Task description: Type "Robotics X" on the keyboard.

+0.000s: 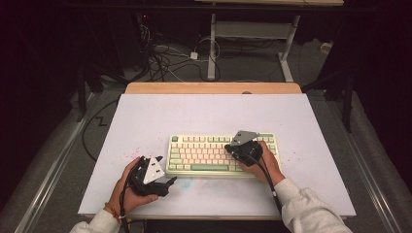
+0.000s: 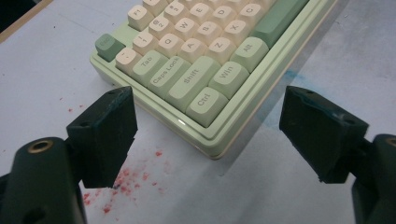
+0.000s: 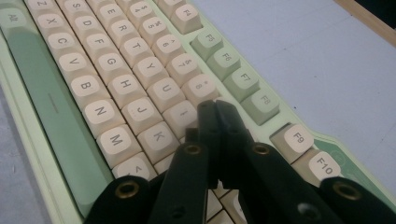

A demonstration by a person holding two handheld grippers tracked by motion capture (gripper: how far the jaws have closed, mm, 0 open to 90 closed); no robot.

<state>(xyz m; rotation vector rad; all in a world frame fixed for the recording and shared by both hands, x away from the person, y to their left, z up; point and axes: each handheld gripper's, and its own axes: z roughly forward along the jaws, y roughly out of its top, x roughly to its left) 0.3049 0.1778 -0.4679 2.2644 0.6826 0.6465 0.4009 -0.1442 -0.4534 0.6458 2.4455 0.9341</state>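
Closest to me, my right gripper [image 3: 215,109] is hovering with its jaws pressed together, nothing between them, tips sitting over the number-row keys of the keyboard [image 1: 221,154]. That pale green and cream keyboard is lying flat near the middle of the white table [image 1: 145,116]. I am holding my left gripper [image 2: 208,135] just off the keyboard's near left corner, jaws standing wide apart around the Ctrl corner, over red specks [image 2: 128,179].
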